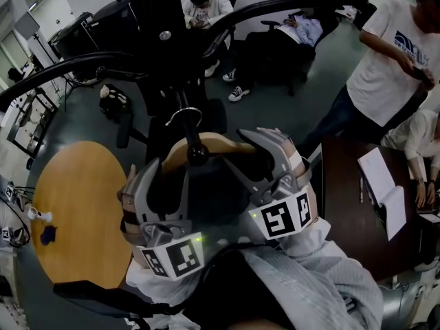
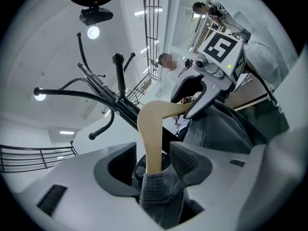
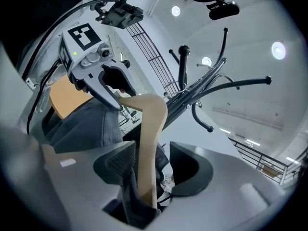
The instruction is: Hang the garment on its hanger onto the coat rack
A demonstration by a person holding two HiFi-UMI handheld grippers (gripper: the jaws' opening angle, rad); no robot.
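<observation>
Release looks to be the step in hand: the left gripper (image 2: pixel 154 154) has its jaws apart, with 1 shoulder of the wooden hanger (image 1: pixel 221 143) loose between them. The hook (image 1: pixel 184 114) sits at the coat rack (image 1: pixel 157 19); whether it bears there I cannot tell. The right gripper (image 3: pixel 154 160) gapes likewise round the other shoulder. Next, both should back away without snagging the grey garment (image 2: pixel 226 129). Count: 2 grippers, 1 hanger, 1 garment, 1 rack.

Grey garment (image 2: pixel 219 129) on tan wooden hanger (image 2: pixel 153 129), close beside black coat rack (image 2: pixel 126 107).
</observation>
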